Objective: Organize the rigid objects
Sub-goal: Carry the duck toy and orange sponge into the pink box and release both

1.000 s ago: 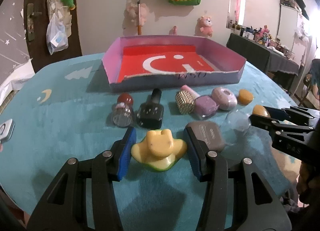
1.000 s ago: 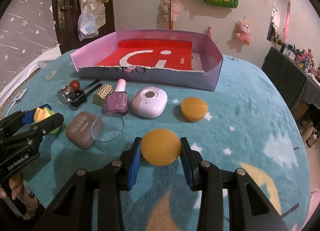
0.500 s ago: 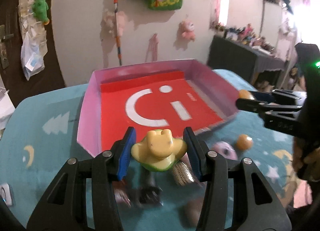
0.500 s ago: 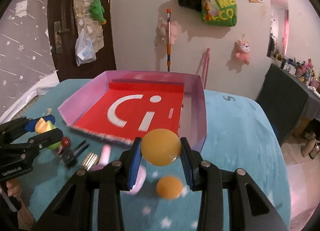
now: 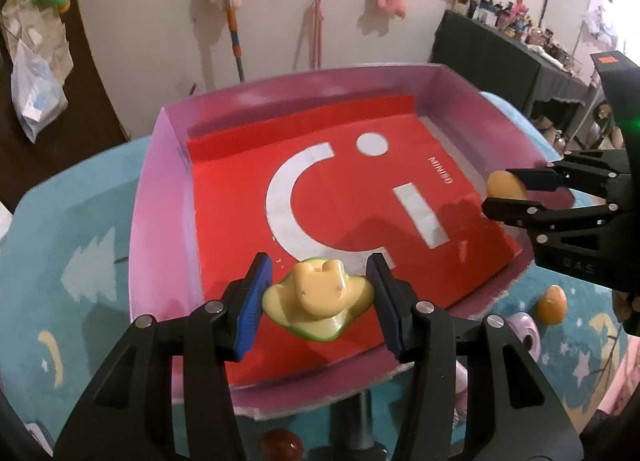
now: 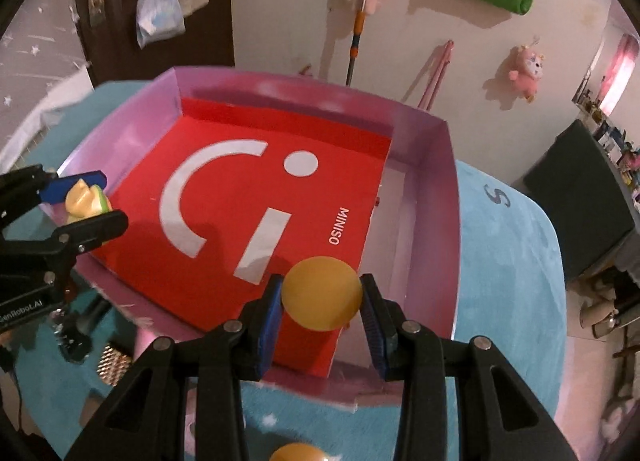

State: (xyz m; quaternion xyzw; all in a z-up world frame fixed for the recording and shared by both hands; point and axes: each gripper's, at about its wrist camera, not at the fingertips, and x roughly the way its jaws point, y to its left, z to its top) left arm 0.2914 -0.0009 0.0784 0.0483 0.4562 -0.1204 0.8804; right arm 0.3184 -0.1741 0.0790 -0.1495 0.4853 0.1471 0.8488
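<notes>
A teal star-print cloth [image 5: 72, 273] covers the table, and on it sits the pink-walled tray [image 5: 160, 197] with a red floor. Its long axis runs left to right across the left wrist view, the open top facing up.

The left gripper [image 5: 318, 293] hangs over the tray's near-left part, both blue pads pressed on a yellow-and-green toy [image 5: 316, 297] — the toy's wide green base spans pad to pad, its yellow knob points up and toward the camera. The right gripper [image 6: 322, 297] is over the tray's near-right part, clamped on an orange disc [image 6: 322, 293] whose flat face looks at the lens.

Only the left wrist view shows a second orange piece [image 5: 552, 305] on the cloth right of the tray and a lilac round case [image 5: 528, 335] near it. Only the right wrist view shows the white word MINISO and a gold studded piece [image 6: 114, 363] near the tray's near-left corner.
</notes>
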